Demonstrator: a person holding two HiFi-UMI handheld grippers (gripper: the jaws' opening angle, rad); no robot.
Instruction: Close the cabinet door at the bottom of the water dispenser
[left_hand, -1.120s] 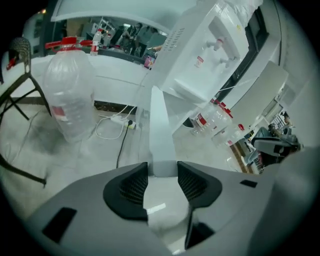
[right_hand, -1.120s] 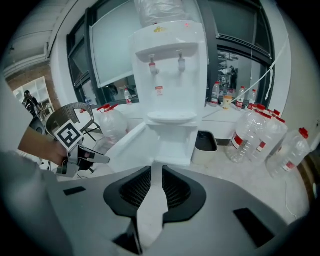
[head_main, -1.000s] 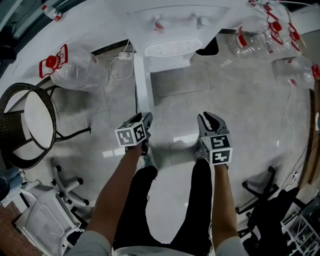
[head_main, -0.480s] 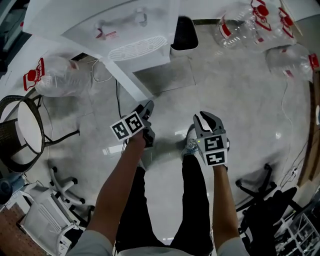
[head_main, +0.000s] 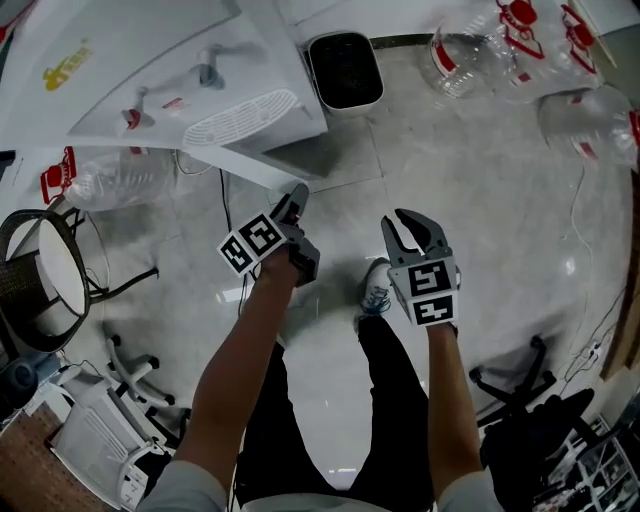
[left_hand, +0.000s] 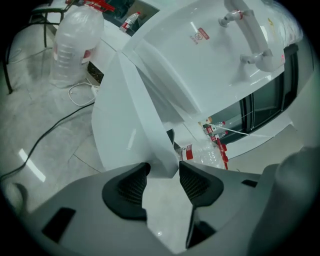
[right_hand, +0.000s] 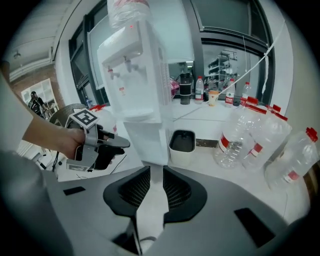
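The white water dispenser (head_main: 170, 80) stands at the upper left of the head view. Its bottom cabinet door (head_main: 270, 170) hangs open as a white panel angled toward me. My left gripper (head_main: 297, 197) is at the door's free edge. In the left gripper view the door's (left_hand: 125, 125) lower corner sits at the tips of the left gripper (left_hand: 162, 172). The jaws are closing, but the pads do not press on it. To the right, my right gripper (head_main: 412, 232) is open with nothing in it and points at the dispenser (right_hand: 135, 65).
A black bin with a white rim (head_main: 343, 70) stands right of the dispenser. Several empty water bottles (head_main: 520, 50) lie at the top right, and one more (head_main: 110, 180) at the left. A round chair (head_main: 45, 265) and a cable (head_main: 235, 230) are on the left. The person's shoe (head_main: 375, 290) is between the grippers.
Both grippers have moved toward the dispenser, which has slid left in the head view. The left gripper has rolled and come up to the open door's edge.
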